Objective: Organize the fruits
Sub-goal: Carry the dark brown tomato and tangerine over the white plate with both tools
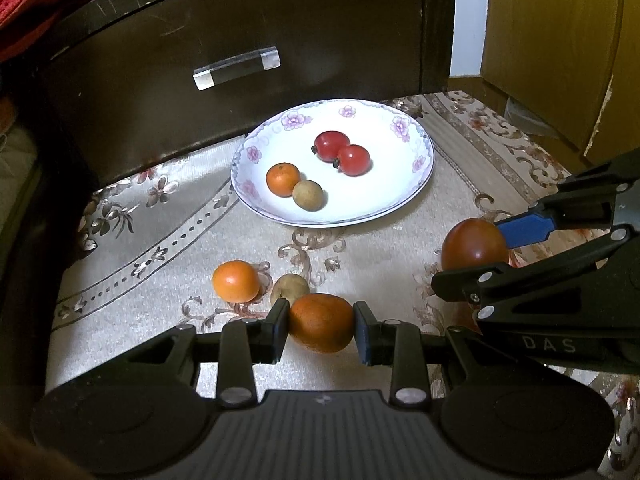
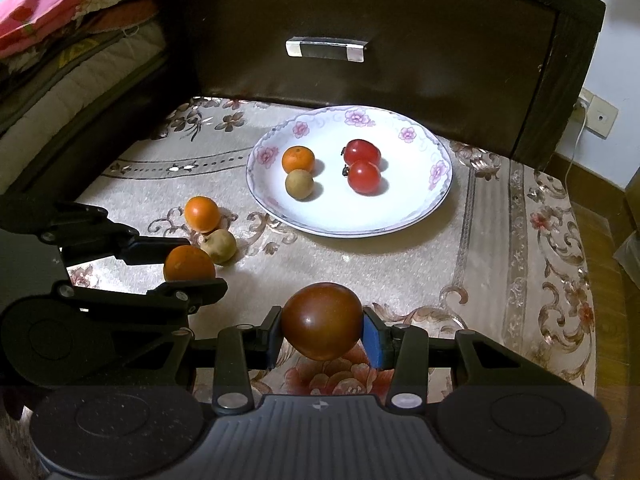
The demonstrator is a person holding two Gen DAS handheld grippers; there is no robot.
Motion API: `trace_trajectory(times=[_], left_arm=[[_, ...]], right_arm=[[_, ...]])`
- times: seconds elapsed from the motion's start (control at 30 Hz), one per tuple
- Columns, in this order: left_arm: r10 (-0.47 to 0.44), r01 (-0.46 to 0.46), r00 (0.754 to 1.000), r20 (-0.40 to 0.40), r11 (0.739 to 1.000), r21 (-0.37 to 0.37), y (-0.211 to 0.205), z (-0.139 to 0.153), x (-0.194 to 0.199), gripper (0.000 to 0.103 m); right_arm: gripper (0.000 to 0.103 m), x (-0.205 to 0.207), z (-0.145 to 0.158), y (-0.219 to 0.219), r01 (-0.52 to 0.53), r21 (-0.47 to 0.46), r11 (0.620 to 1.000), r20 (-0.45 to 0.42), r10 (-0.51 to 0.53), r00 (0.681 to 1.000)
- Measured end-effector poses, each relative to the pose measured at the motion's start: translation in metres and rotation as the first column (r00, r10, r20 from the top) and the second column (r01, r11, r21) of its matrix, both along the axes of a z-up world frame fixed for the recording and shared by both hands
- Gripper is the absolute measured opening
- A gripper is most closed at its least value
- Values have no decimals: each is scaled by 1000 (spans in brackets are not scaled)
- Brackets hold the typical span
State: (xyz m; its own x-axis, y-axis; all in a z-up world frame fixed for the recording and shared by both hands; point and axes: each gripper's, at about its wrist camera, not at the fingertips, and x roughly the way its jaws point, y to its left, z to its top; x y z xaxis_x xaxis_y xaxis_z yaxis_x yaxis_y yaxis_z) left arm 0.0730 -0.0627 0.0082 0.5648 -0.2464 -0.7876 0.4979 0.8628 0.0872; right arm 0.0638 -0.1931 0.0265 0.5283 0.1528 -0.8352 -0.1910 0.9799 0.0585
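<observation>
My left gripper is shut on an orange fruit, low over the patterned cloth; it also shows in the right wrist view. My right gripper is shut on a dark red-brown tomato, seen too in the left wrist view. A white floral plate holds two red tomatoes, a small orange and a brown longan. Another orange and a brown longan lie on the cloth just beyond the left gripper.
A dark wooden cabinet with a glass drawer handle stands right behind the plate. Folded bedding is stacked at the left. A wooden door and a wall socket are to the right. The cloth's right edge drops to the floor.
</observation>
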Motion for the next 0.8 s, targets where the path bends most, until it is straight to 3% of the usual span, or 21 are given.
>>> trace_trajectory(times=[0.8], left_arm=[[40,-36,997,61,998,-60,-2,14,32,38]], right_arm=[[39,23,13,-8,53,25,998,73,-55,996]])
